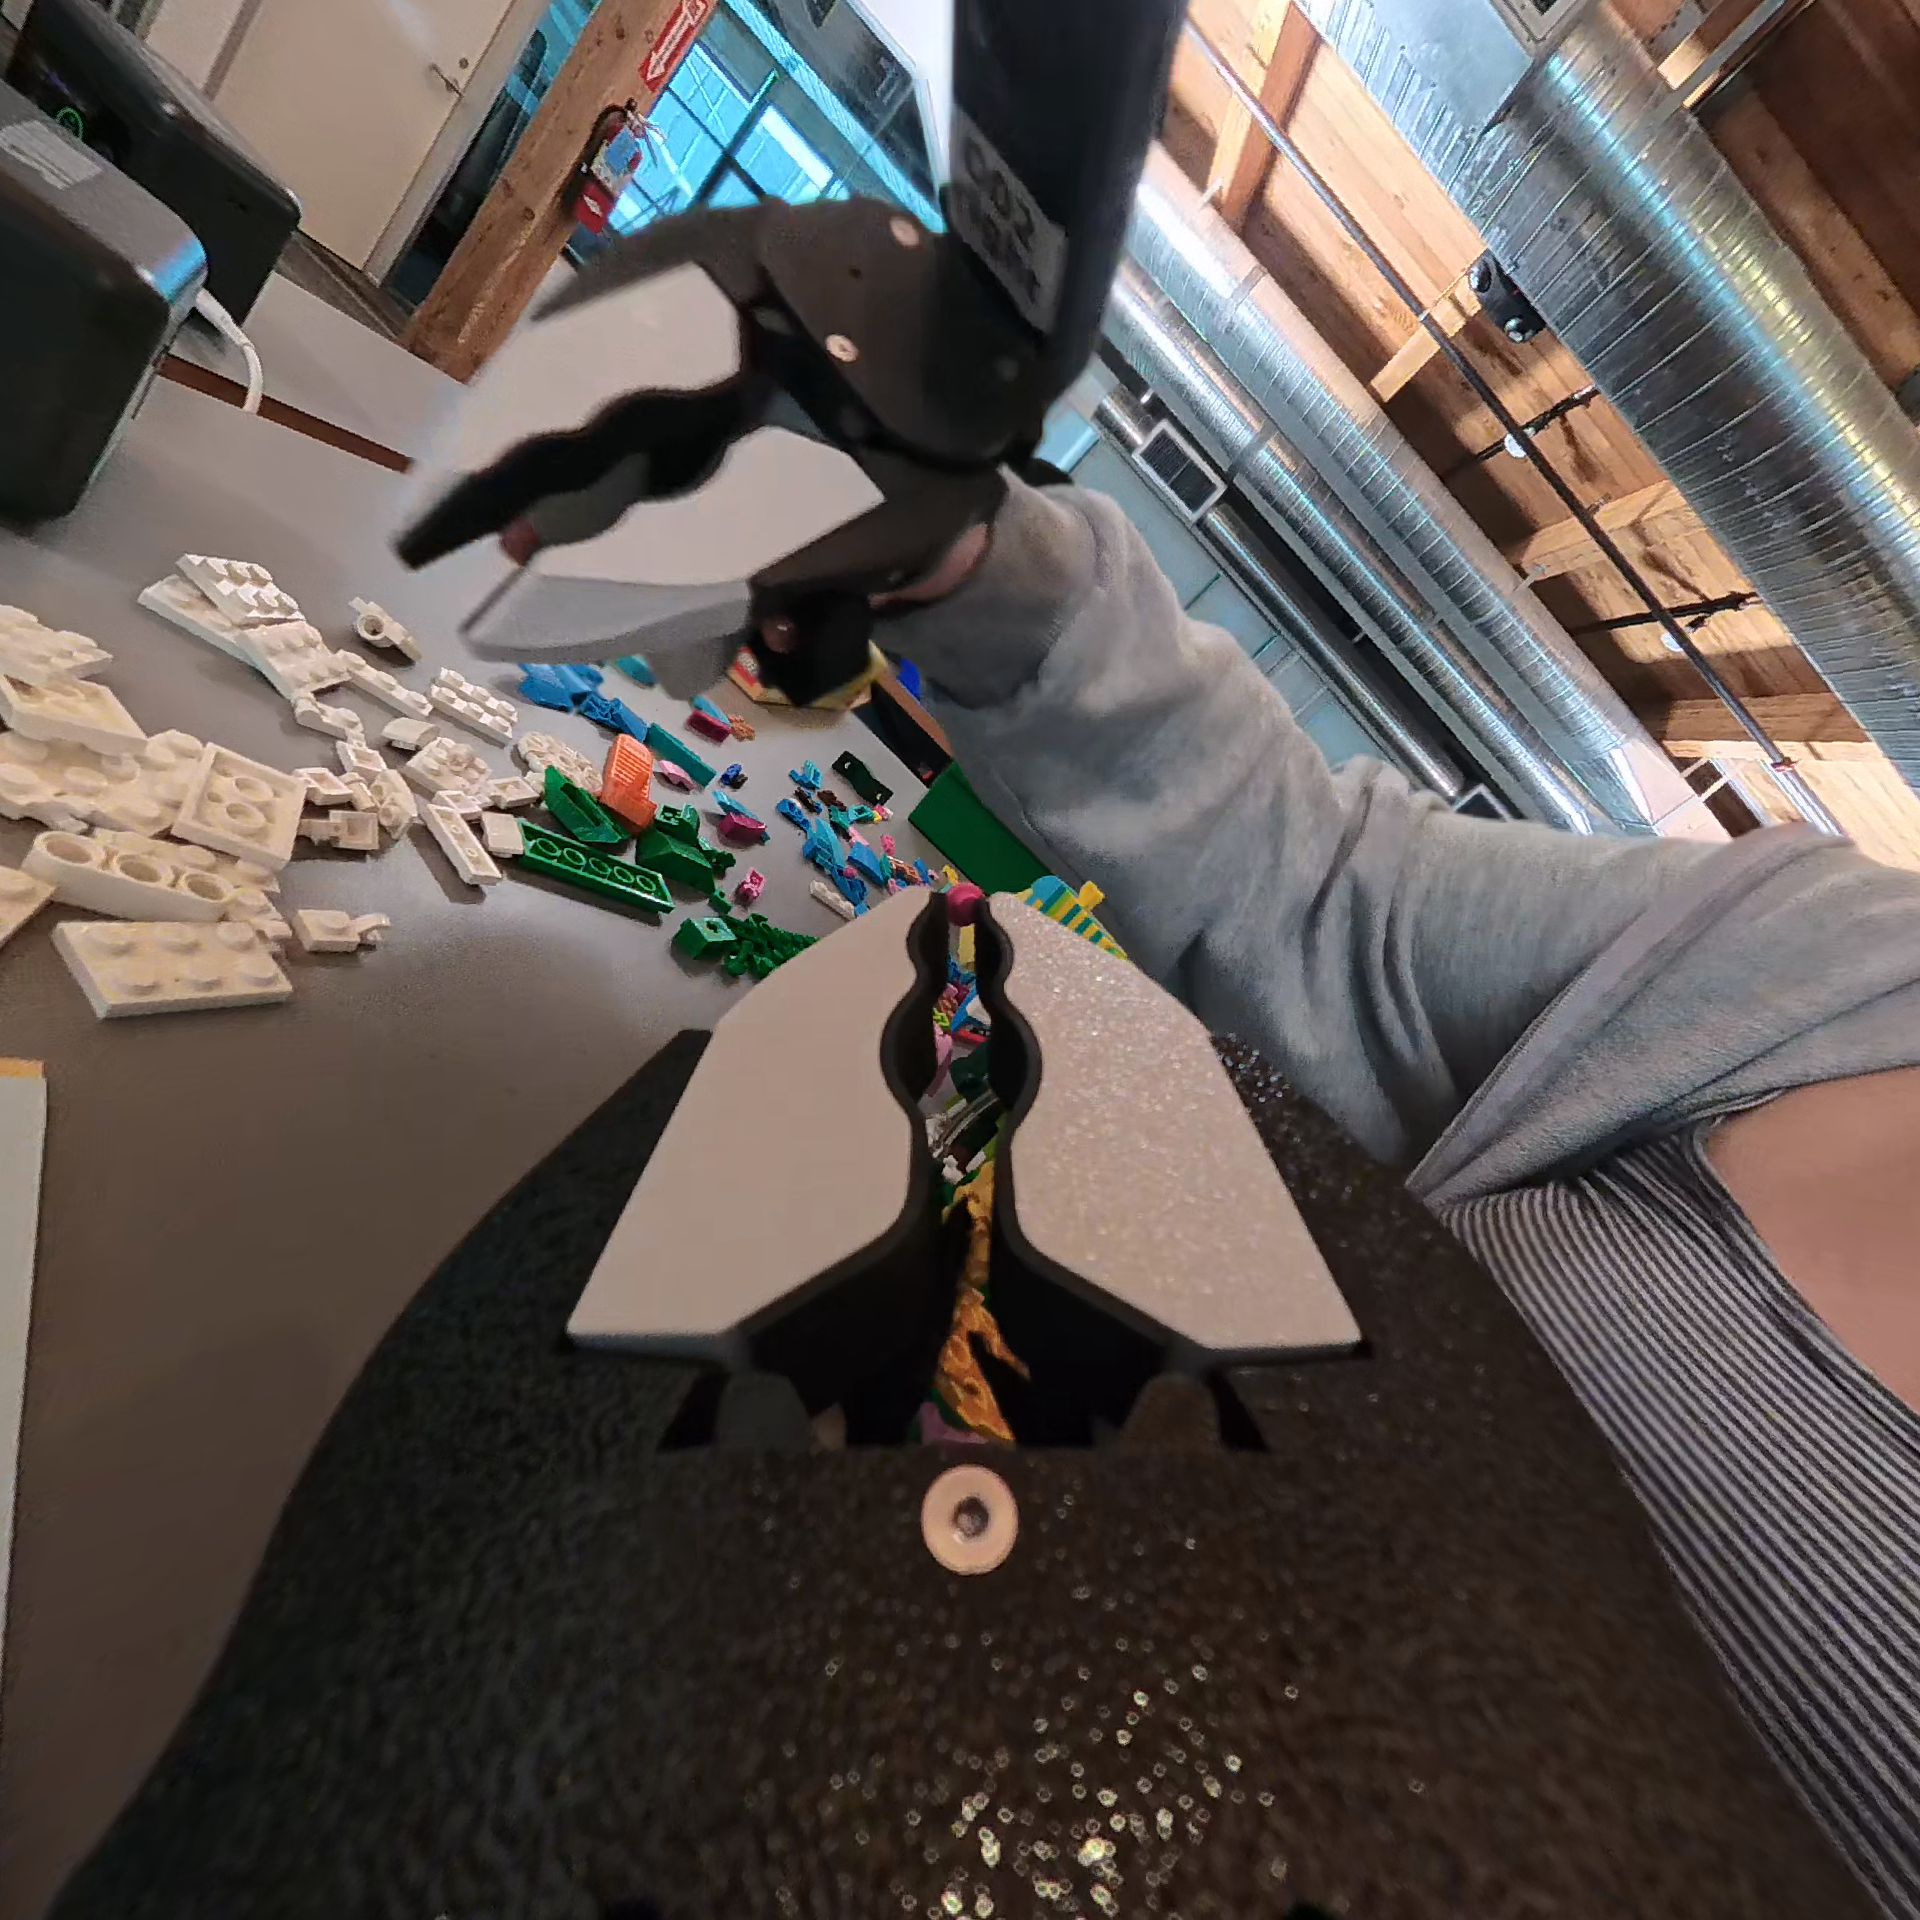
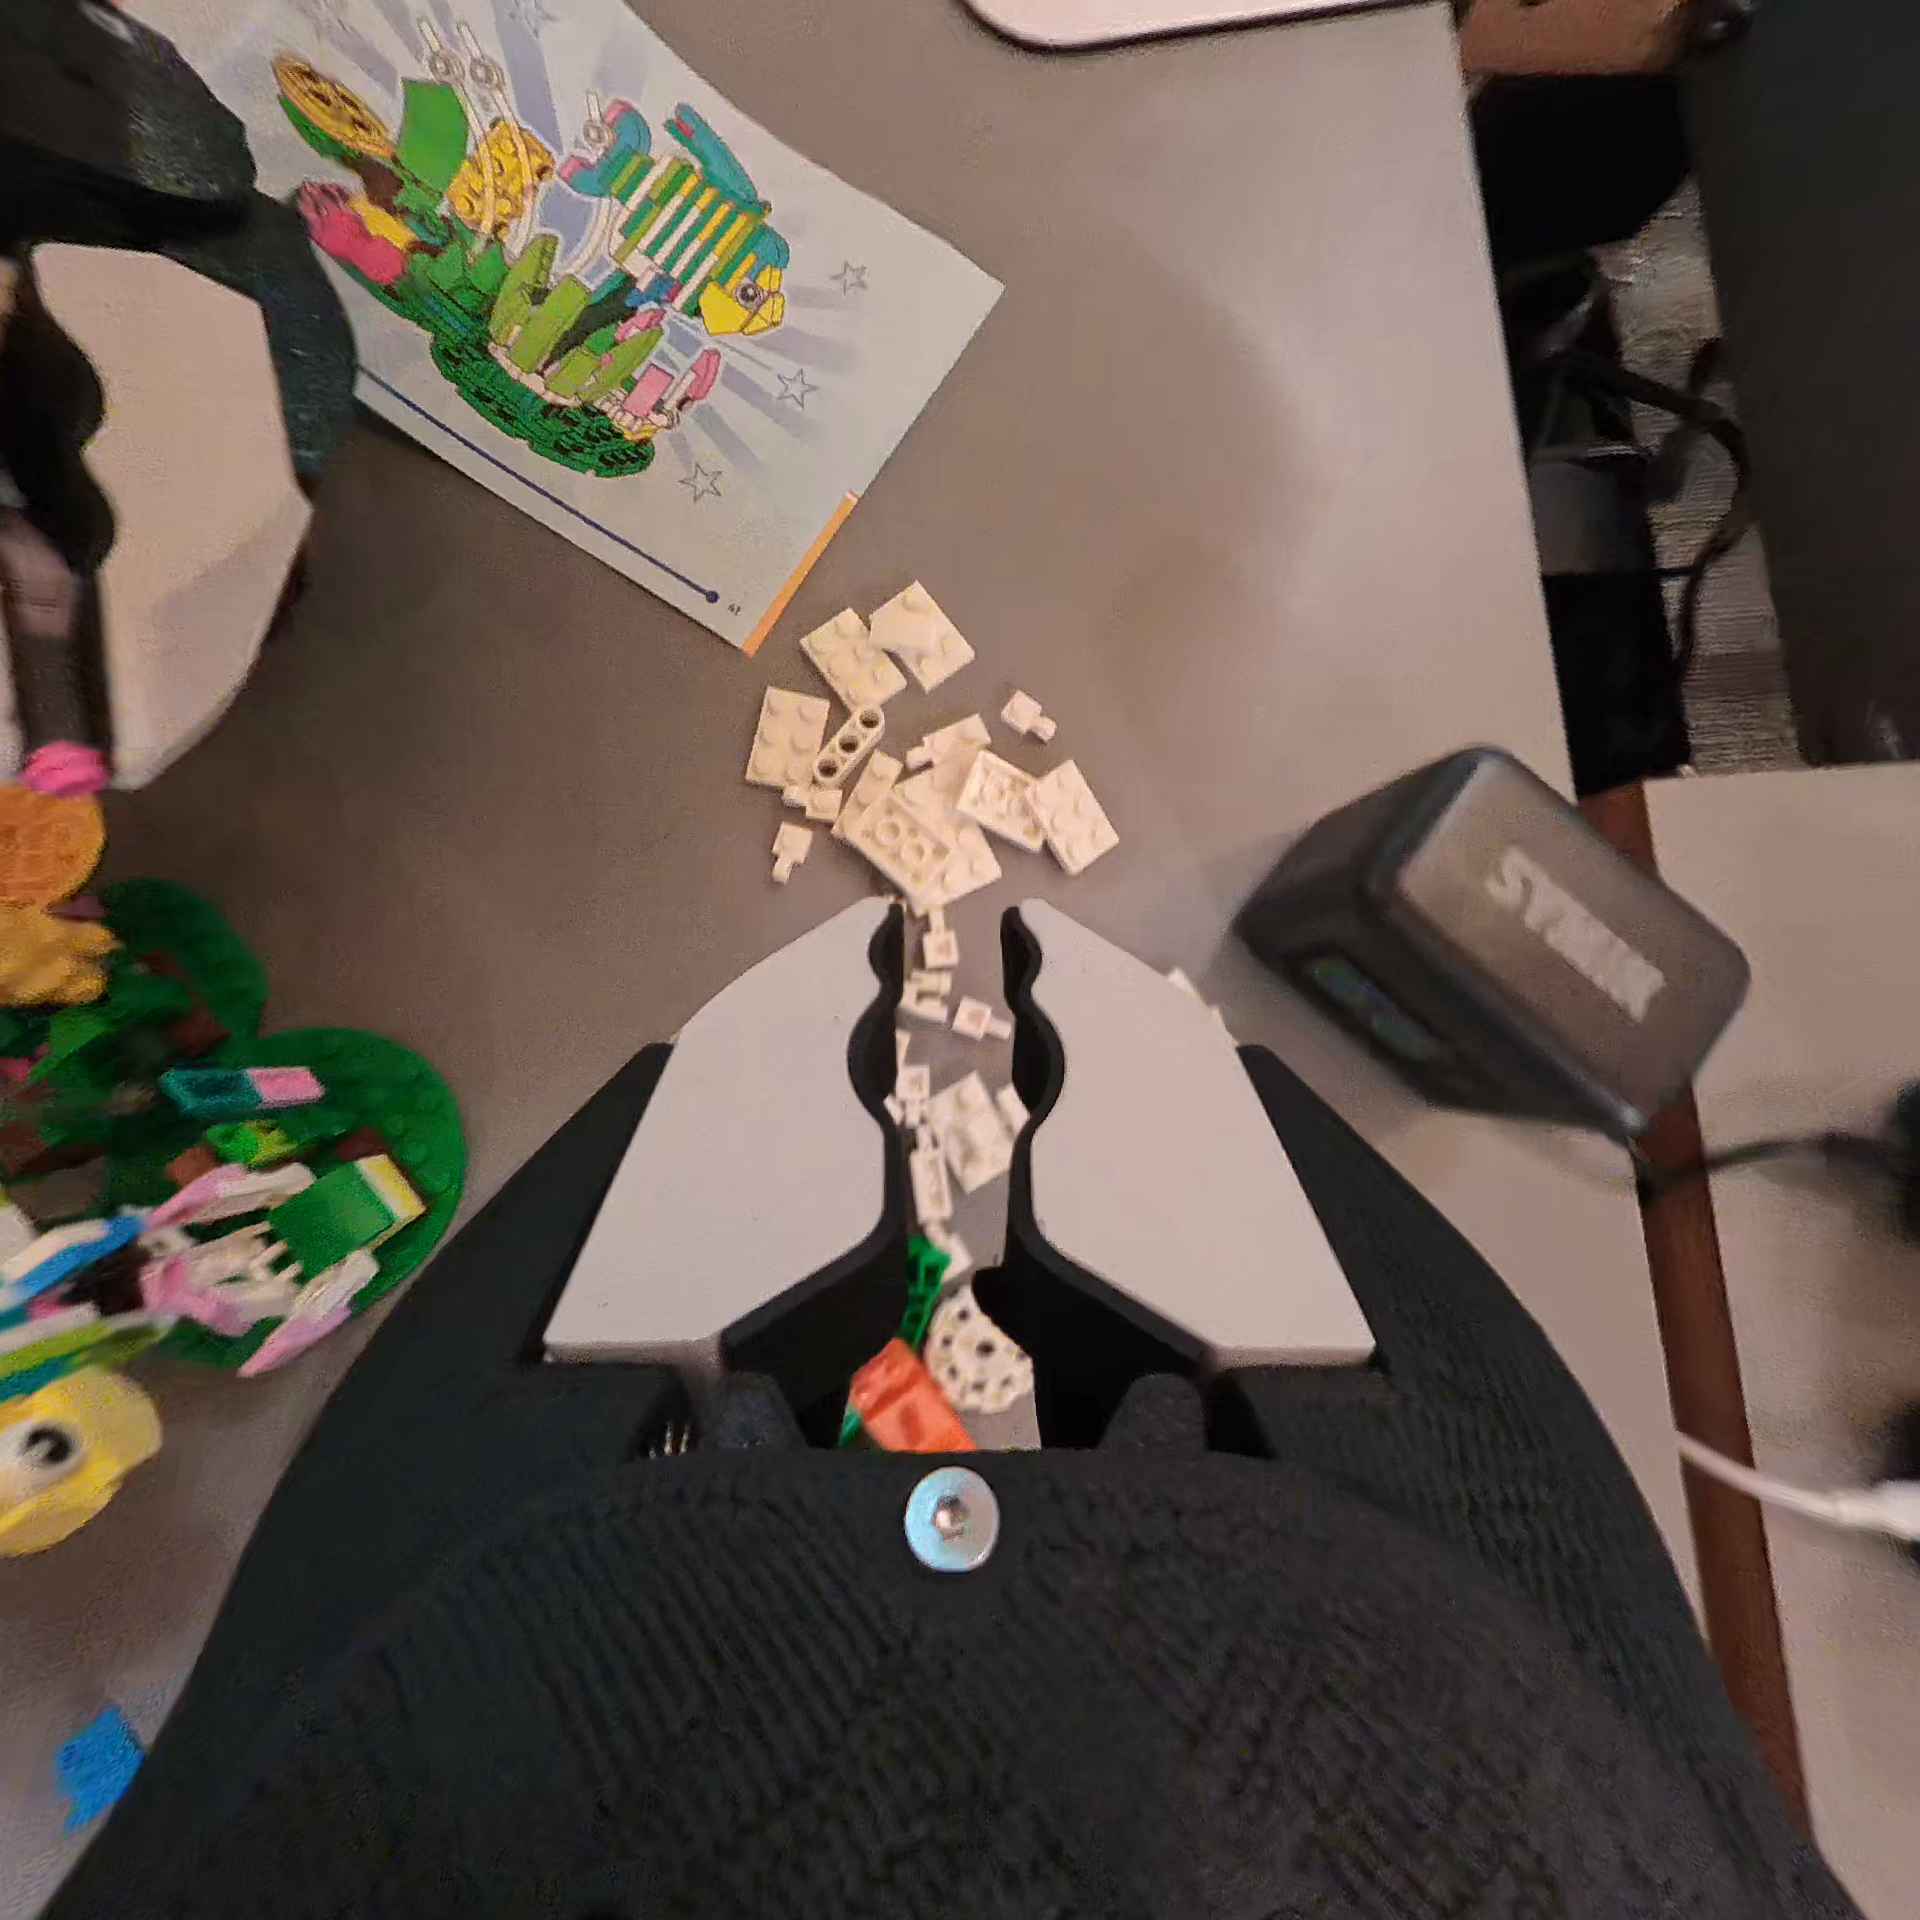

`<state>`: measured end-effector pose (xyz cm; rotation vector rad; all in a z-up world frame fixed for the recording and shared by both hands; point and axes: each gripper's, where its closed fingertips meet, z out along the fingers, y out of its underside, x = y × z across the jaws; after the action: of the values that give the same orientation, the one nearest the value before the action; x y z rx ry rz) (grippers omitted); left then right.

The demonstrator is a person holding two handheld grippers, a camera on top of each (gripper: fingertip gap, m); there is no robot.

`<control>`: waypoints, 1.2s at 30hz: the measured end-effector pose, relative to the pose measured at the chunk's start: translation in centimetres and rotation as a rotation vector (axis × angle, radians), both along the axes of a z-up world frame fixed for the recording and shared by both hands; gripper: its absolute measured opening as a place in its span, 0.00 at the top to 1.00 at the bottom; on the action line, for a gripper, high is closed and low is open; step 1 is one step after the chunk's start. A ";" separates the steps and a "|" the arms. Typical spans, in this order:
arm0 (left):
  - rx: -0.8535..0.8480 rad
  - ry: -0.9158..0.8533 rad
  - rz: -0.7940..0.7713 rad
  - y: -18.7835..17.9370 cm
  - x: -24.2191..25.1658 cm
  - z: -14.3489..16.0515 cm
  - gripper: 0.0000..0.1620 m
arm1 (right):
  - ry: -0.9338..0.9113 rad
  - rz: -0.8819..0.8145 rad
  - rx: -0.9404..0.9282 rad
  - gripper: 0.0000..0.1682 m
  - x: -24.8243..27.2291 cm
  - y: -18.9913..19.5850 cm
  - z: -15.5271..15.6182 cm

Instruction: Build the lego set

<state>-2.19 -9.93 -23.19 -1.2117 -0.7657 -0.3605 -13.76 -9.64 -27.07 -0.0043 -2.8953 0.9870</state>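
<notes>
Now the left gripper [image 1: 968, 909] pinches a small pink piece [image 1: 964, 902]. At twelve o'clock, the empty right gripper [image 2: 945, 920] hangs parted above white plates [image 2: 925, 790], likely choosing one next.

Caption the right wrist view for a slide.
Right gripper, jaws slightly apart and empty, hovers over scattered white bricks on a grey table, instruction booklet beyond.

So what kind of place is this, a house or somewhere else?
Probably a workshop or office in an old warehouse, not a house. Big shiny air ducts run under wooden ceiling beams, a fire extinguisher hangs on a wooden post, and toy bricks cover a grey table.
</notes>
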 end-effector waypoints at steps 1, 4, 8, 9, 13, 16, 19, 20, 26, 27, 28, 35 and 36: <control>-0.002 0.001 -0.001 0.0 0.0 0.0 0.98 | -0.009 0.018 0.030 0.90 -0.2 -0.6 -0.5; -0.004 0.002 -0.002 0.0 0.0 0.0 0.98 | 0.008 0.057 0.128 0.90 -1.3 -1.9 -1.7; 0.003 0.000 -0.002 0.0 0.0 0.0 0.98 | 0.009 0.091 0.267 0.94 -2.6 -1.2 -2.6; 0.003 0.000 -0.002 0.0 0.0 0.0 0.98 | -0.004 0.098 0.302 0.94 -2.7 -0.6 -2.7; -0.005 0.003 -0.004 0.1 0.1 0.0 0.98 | -0.047 0.139 0.392 0.95 -2.5 1.5 -3.3; -0.005 0.002 -0.006 0.1 0.1 0.0 0.98 | -0.053 0.203 0.383 0.93 -1.9 1.9 -3.4; 0.003 -0.003 -0.005 0.0 0.0 0.0 0.98 | -0.073 0.281 0.345 0.93 -0.6 1.4 -3.3; 0.004 -0.004 -0.005 0.0 0.0 0.0 0.98 | -0.081 0.299 0.338 0.93 -0.2 1.2 -3.4; 0.005 -0.005 -0.006 0.0 0.0 0.0 0.98 | -0.075 0.325 0.342 0.90 0.5 0.3 -4.2; 0.005 -0.005 -0.007 0.0 0.0 0.0 0.98 | -0.072 0.323 0.342 0.89 0.5 0.3 -4.2; 0.006 -0.005 -0.007 0.0 0.0 0.0 0.98 | -0.065 0.318 0.344 0.89 0.4 0.3 -4.3; 0.010 -0.008 -0.004 0.0 0.0 0.0 0.98 | -0.016 0.145 0.220 0.89 0.2 2.9 -0.6; 0.009 -0.008 -0.004 0.0 0.0 0.0 0.98 | 0.001 0.101 0.194 0.89 0.3 3.9 0.1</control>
<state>-2.24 -9.94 -23.14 -1.2042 -0.7673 -0.3720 -13.44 -5.77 -26.93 0.1565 -3.0033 0.7136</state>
